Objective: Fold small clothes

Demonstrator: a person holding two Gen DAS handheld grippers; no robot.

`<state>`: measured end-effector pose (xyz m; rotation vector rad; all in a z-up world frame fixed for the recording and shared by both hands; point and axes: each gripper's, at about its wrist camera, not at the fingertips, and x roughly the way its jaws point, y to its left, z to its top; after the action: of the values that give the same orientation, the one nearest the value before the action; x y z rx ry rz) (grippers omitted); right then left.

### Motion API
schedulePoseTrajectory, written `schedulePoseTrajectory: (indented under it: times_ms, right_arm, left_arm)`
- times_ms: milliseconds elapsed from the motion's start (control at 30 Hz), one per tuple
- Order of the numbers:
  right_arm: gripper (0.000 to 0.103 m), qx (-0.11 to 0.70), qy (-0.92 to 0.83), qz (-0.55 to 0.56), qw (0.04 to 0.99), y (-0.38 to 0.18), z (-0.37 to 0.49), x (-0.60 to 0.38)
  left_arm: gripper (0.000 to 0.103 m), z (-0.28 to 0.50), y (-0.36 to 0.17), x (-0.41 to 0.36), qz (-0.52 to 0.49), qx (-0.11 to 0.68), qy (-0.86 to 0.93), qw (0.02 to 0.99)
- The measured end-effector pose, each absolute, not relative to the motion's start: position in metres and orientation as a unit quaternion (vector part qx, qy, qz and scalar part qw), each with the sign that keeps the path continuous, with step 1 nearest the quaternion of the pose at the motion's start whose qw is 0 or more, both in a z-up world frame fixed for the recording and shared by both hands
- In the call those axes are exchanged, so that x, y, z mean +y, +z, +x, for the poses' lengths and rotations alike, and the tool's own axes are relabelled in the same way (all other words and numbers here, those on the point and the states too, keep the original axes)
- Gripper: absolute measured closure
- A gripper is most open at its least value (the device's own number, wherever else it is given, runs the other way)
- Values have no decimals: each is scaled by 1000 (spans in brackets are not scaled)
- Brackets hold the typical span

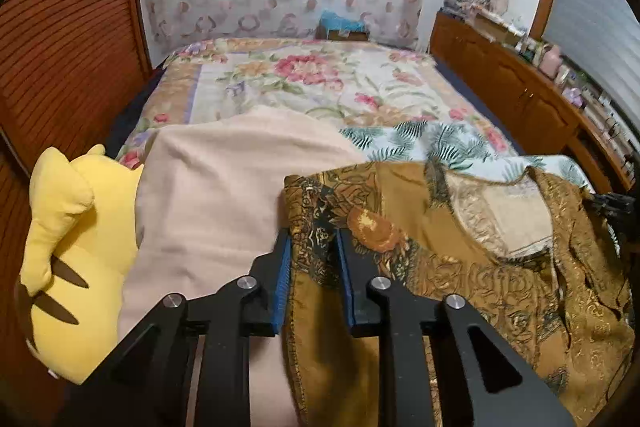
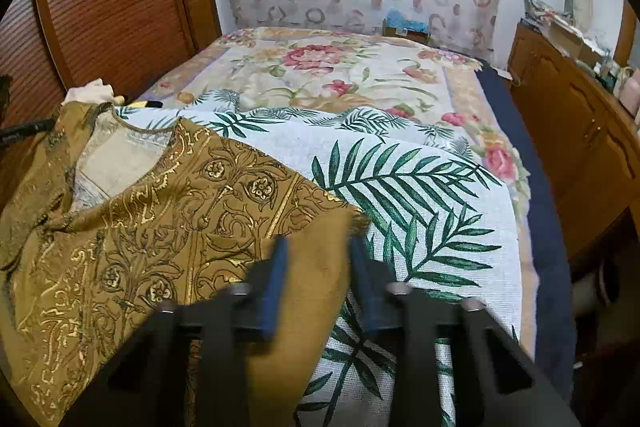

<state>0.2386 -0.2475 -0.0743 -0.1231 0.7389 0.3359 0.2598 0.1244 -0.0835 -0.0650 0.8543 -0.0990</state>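
A small gold-brown top (image 1: 460, 247) with swirly patterns lies spread out on the bed (image 2: 304, 67). It is not folded yet. Its neck hole, with the pale inside showing, points away toward the far end of the bed.

The left claw (image 1: 314, 279) is pinched on the left edge of the top. The cloth stands up between its blue pads (image 1: 283, 287) and runs right through them. The right claw (image 2: 318, 291) is pinched on the right edge of the top, where a plain brown part sits between its pads. That picture is a bit blurry, but the cloth fills the gap there.

Left of the top is a plain cream blanket (image 1: 224, 187), and past that a soft yellow toy (image 1: 76, 251). Right of the top and under it is a white cloth with green leaves (image 2: 420, 219). Beyond the top is the flowered bed cover (image 1: 312, 83). A wooden cabinet (image 2: 576, 147) stands far to the right of the top, off the bed.

So the job looks like it is only starting. Both sides are grabbed, which is the first bit. No fold shows anywhere in the top. I think bringing the sides or the bottom over, then making it neat and small, is all left to do.
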Motion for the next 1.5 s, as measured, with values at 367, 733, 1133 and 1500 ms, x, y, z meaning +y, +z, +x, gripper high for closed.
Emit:
schedulePoseTrajectory:
  times_ms: [367, 733, 1133, 1500]
  right_arm:
    - [100, 309, 191, -58, 930, -39, 211, -247]
    - [101, 209, 123, -124, 962, 69, 204, -241]
    - [101, 261, 126, -146, 946, 39, 203, -234]
    - [101, 236, 164, -121, 950, 51, 120, -286]
  left_arm:
    - [99, 239, -48, 117, -12, 375, -26, 926]
    - [100, 222, 22, 130, -35, 269, 1, 963]
    - [100, 194, -1, 129, -25, 301, -13, 953]
    - [100, 93, 7, 121, -27, 277, -30, 960]
